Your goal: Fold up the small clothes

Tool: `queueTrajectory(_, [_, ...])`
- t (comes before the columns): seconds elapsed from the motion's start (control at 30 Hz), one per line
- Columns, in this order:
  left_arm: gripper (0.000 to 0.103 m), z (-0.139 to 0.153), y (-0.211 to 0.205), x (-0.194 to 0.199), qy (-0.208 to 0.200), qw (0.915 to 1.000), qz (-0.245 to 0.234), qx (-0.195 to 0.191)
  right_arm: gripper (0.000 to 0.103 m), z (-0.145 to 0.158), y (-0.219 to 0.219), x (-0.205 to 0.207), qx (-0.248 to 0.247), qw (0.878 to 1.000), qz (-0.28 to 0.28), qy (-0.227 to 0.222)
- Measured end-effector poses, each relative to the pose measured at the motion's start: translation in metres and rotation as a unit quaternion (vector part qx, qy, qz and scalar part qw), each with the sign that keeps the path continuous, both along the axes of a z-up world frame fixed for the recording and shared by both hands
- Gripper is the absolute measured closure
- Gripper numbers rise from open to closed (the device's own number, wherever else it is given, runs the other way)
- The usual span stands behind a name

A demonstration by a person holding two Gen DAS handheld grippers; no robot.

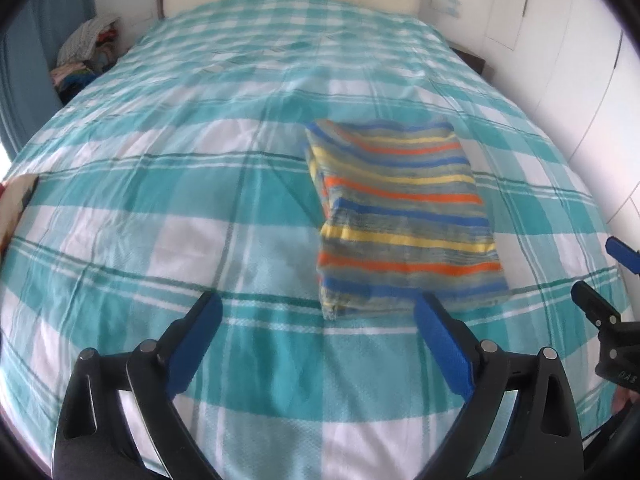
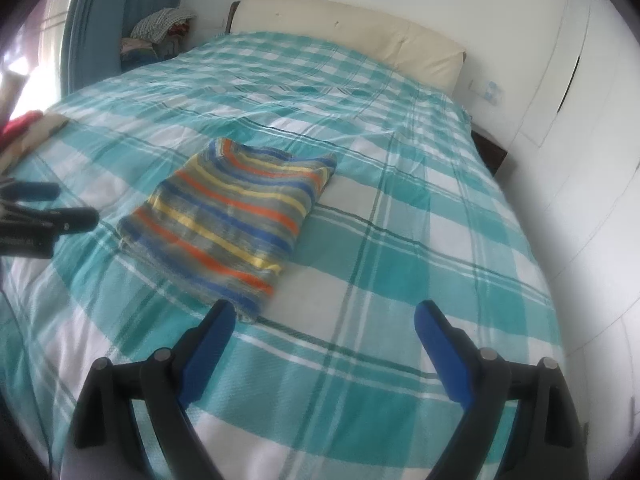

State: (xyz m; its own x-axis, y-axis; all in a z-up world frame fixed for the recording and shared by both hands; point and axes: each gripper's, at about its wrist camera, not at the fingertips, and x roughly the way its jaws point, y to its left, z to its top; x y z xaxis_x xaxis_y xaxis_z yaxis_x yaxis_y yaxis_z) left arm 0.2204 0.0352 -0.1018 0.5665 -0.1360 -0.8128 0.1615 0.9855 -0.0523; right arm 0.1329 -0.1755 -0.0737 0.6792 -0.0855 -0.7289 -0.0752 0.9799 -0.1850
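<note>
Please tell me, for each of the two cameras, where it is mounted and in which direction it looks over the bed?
Left wrist: on the left gripper, angled down over the bed toward the headboard; open fingers below, right gripper at right edge.
Right wrist: on the right gripper, same direction; open fingers below, left gripper at left edge.
Shared: folded striped garment, bed, clothes pile.

- The striped garment [image 1: 404,216] is soft knitted cloth, matt, slightly fuzzy.
- The bed cover [image 1: 160,200] is thin woven cotton-like cloth, matt, lightly creased.
- The headboard [image 2: 352,40] looks like smooth padded leatherette (faint sheen).
- The left gripper [image 1: 316,316] and right gripper [image 2: 324,324] are matt black plastic with blue rubbery pads.
</note>
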Motion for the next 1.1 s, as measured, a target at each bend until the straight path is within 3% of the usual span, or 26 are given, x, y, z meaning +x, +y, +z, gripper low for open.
queueTrajectory(0.1, [0.006, -0.014, 0.012, 0.035, 0.035, 0.9984, 0.003, -0.045, 0.013, -0.013, -0.03, 0.025, 0.112, 0.994, -0.002, 0.018])
queueTrajectory(0.2, [0.006, -0.031, 0.009, 0.072, 0.068, 0.9929, -0.013, -0.097, 0.012, -0.036, -0.065, 0.063, 0.232, 0.972, -0.015, 0.04])
queueTrajectory(0.27, [0.006, -0.043, -0.003, 0.098, 0.082, 0.9913, -0.025, -0.099, 0.013, -0.051, -0.079, 0.091, 0.299, 0.953, -0.021, 0.048])
queueTrajectory(0.37, [0.006, -0.058, -0.013, 0.131, 0.087, 0.9936, -0.021, -0.069, 0.013, -0.072, -0.084, 0.133, 0.379, 0.923, -0.013, 0.062])
queueTrajectory(0.5, [0.008, -0.067, -0.011, 0.151, 0.092, 0.9917, -0.022, -0.087, 0.017, -0.101, -0.067, 0.186, 0.44, 0.892, 0.015, 0.102])
queueTrajectory(0.53, [0.013, -0.069, -0.012, 0.15, 0.089, 0.9913, -0.025, -0.094, 0.028, -0.109, -0.058, 0.196, 0.438, 0.891, 0.02, 0.115])
queueTrajectory(0.57, [0.036, -0.073, -0.015, 0.149, 0.091, 0.9907, -0.033, -0.095, 0.046, -0.113, -0.046, 0.203, 0.418, 0.9, 0.021, 0.12])
queueTrajectory(0.6, [0.058, -0.078, -0.021, 0.148, 0.094, 0.9907, -0.045, -0.087, 0.058, -0.115, -0.032, 0.207, 0.392, 0.911, 0.03, 0.124])
queueTrajectory(0.67, [0.075, -0.077, -0.032, 0.141, 0.077, 0.9926, -0.06, -0.072, 0.074, -0.111, -0.007, 0.207, 0.33, 0.935, 0.039, 0.119])
queueTrajectory(0.7, [0.081, -0.073, -0.033, 0.139, 0.07, 0.9935, -0.059, -0.068, 0.076, -0.105, 0.003, 0.205, 0.304, 0.945, 0.044, 0.109])
queueTrajectory(0.77, [0.085, -0.058, -0.026, 0.133, 0.057, 0.9928, -0.055, -0.089, 0.077, -0.088, 0.014, 0.196, 0.281, 0.955, 0.05, 0.082])
queueTrajectory(0.87, [0.087, -0.019, -0.007, 0.122, 0.028, 0.9899, -0.054, -0.128, 0.078, -0.052, 0.019, 0.183, 0.301, 0.95, 0.07, 0.042])
queueTrajectory(1.03, [0.086, 0.06, 0.016, 0.101, -0.033, 0.9898, -0.058, -0.126, 0.078, 0.016, 0.033, 0.172, 0.327, 0.938, 0.113, -0.019])
queueTrajectory(1.07, [0.082, 0.066, 0.019, 0.101, -0.031, 0.9896, -0.059, -0.128, 0.078, 0.027, 0.034, 0.173, 0.336, 0.934, 0.117, -0.026])
queueTrajectory(1.1, [0.068, 0.066, 0.019, 0.103, -0.023, 0.99, -0.057, -0.127, 0.077, 0.034, 0.035, 0.176, 0.343, 0.932, 0.117, -0.03])
